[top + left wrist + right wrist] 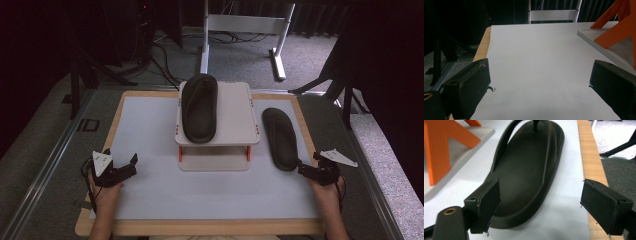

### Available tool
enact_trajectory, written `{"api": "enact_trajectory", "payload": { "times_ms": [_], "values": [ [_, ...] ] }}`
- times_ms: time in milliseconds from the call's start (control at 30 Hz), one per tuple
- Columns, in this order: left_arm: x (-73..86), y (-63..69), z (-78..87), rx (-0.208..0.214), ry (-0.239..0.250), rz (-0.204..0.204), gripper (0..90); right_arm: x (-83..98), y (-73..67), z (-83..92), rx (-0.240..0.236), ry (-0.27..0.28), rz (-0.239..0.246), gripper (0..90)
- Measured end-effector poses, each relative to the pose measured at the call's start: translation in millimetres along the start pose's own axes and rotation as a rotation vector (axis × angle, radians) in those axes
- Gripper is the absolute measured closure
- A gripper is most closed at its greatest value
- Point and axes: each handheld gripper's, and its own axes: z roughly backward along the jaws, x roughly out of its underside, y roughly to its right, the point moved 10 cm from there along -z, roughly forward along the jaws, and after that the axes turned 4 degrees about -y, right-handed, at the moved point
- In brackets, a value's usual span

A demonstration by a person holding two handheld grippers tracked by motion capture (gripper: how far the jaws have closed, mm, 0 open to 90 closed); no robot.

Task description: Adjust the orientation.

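Right gripper (539,202) of mine straddles, jaws wide, the heel of the black rubber flip-flop sandal (529,170) on the table, ungrasped; its mate (199,106) already tops the white shelf (235,107).

Dark sandal (280,138) flat on table

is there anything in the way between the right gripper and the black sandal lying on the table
Nothing visible. The right gripper sits at the heel of the black sandal, fingers spread with the heel end between them, not yet pressing on it. The white shelf with the other sandal stands off to the side.
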Motion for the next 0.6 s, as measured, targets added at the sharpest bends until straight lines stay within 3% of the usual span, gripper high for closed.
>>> {"api": "enact_trajectory", "payload": {
  "times_ms": [100, 267, 367, 400, 600],
  "values": [
    [-0.2, 3.8, 0.4, 0.032, 0.004, -0.009, 3.1, -5.8, 2.1, 3.3, 0.017, 0.010, 0.024, 24.7],
    [-0.3, 3.7, 0.6, 0.046, 0.004, 0.006, 3.0, -9.7, 7.0, 0.6, -0.016, -0.076, 0.021, 32.2],
    [-0.3, 4.1, 0.3, 0.045, 0.004, 0.002, 3.1, -11.7, 9.2, -2.0, -0.043, -0.111, -0.008, 31.7],
    [-0.1, 4.7, 0.0, 0.041, 0.002, -0.004, 3.1, -14.1, 13.5, -8.3, -0.081, -0.165, -0.046, 30.3],
    [0.0, 4.4, -0.1, 0.041, 0.000, -0.002, 3.1, -18.5, 15.5, -18.1, -0.089, -0.231, -0.020, 32.4]
  ]
}}
